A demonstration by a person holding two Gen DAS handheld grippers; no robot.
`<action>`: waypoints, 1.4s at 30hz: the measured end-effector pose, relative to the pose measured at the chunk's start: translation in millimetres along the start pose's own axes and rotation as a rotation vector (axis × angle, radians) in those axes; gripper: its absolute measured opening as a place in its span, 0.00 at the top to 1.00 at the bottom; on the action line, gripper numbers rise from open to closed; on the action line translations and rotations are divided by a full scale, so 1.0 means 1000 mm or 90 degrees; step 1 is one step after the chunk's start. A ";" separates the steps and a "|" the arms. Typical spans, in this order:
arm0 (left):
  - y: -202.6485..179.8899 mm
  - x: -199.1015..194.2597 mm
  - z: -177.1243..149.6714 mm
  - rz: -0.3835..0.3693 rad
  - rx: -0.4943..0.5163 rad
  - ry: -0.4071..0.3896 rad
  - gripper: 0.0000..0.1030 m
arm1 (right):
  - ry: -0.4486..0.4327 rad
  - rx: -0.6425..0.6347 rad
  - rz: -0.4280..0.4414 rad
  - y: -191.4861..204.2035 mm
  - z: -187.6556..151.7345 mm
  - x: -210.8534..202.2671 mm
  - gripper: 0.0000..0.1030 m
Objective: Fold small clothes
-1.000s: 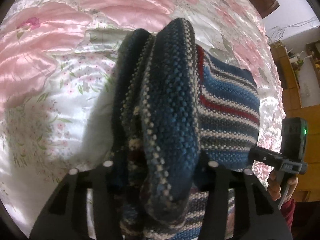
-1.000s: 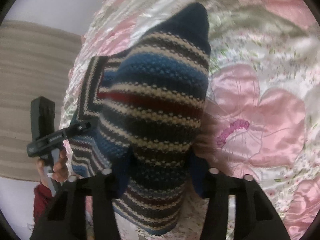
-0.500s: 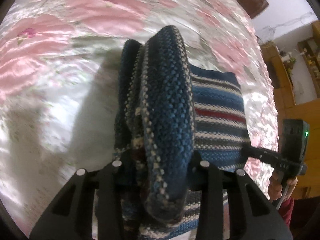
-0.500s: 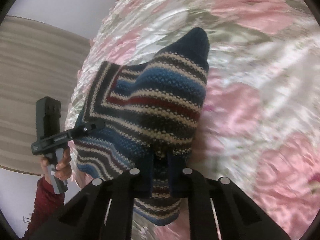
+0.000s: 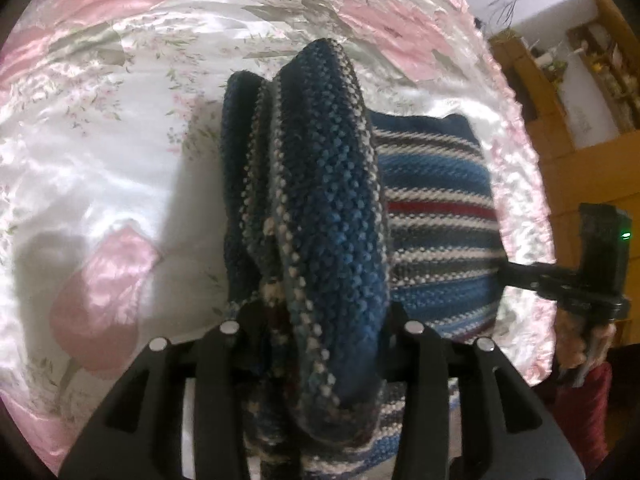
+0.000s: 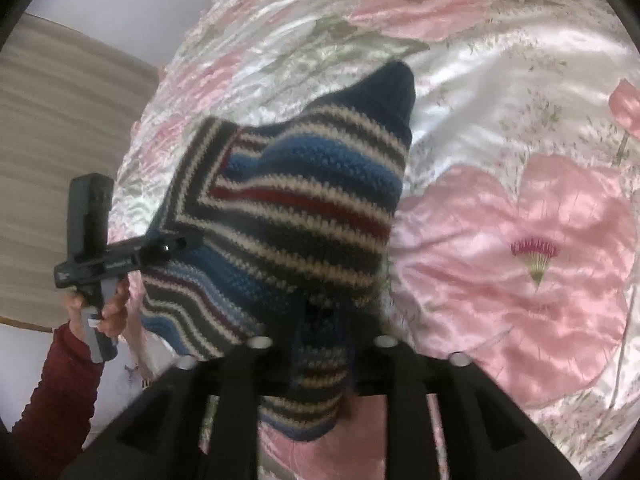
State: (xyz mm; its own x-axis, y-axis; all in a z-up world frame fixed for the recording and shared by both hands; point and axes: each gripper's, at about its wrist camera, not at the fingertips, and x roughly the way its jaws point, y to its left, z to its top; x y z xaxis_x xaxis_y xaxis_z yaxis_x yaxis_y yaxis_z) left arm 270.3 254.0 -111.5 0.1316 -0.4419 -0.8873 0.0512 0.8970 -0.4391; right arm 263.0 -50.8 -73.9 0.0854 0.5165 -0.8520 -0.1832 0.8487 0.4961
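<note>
A small knit garment (image 5: 436, 216) with blue, white, grey and red stripes hangs over a pink floral satin bedspread (image 5: 120, 152). My left gripper (image 5: 320, 320) is shut on a thick bunched fold of it, which rises straight ahead and hides the fingertips. In the right wrist view the same garment (image 6: 304, 216) spreads leftward. My right gripper (image 6: 320, 344) is shut on its lower edge. The left gripper (image 6: 160, 246) pinches the far left corner there. The right gripper (image 5: 516, 274) shows at the cloth's right edge in the left wrist view.
The bedspread (image 6: 520, 260) fills most of both views. A hand (image 6: 108, 308) in a dark red sleeve holds the left tool. Wooden furniture (image 5: 580, 160) stands beyond the bed's right edge, and a striped beige surface (image 6: 60, 160) lies past its left side.
The right gripper's fingers closed in on the cloth. Both grippers moved with the garment over the bedspread, and the cloth now spreads wider between them.
</note>
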 end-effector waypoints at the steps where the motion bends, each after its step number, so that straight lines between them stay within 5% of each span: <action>1: 0.002 0.002 0.003 0.005 -0.001 0.003 0.55 | -0.003 0.000 -0.002 0.000 0.001 0.001 0.56; 3: 0.007 0.006 0.008 0.006 -0.005 0.014 0.49 | 0.002 0.005 0.005 0.000 0.007 0.013 0.55; 6: 0.012 0.011 0.014 -0.002 -0.010 0.020 0.45 | 0.011 0.027 0.016 -0.005 0.012 0.034 0.40; 8: 0.013 0.015 0.017 -0.016 -0.015 0.017 0.38 | 0.010 0.037 0.021 -0.007 0.014 0.041 0.40; 12: 0.014 0.029 0.021 -0.028 -0.038 0.017 0.32 | -0.001 0.047 0.056 -0.010 0.012 0.038 0.67; 16: 0.009 0.024 0.015 -0.052 -0.047 0.013 0.63 | -0.023 0.037 0.077 -0.001 0.004 0.014 0.75; 26: -0.065 0.018 -0.017 -0.141 -0.039 0.019 0.67 | -0.066 0.029 0.034 -0.026 -0.042 -0.078 0.76; 32: -0.116 0.043 -0.047 -0.101 0.019 0.014 0.65 | -0.031 0.076 -0.010 -0.075 -0.078 -0.062 0.74; 37: -0.107 0.066 -0.063 -0.040 0.044 -0.006 0.54 | -0.063 0.111 0.021 -0.097 -0.089 -0.043 0.67; 42: -0.103 0.062 -0.067 -0.022 0.030 -0.025 0.51 | -0.080 0.098 -0.016 -0.082 -0.095 -0.053 0.55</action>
State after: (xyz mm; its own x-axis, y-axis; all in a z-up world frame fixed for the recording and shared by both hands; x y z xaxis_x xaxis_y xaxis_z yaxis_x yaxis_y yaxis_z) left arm 207.2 133.3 -130.1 0.1682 -0.4729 -0.8649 0.1036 0.8810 -0.4616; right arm 180.9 -158.5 -84.9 0.2117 0.4964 -0.8419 -0.0285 0.8642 0.5023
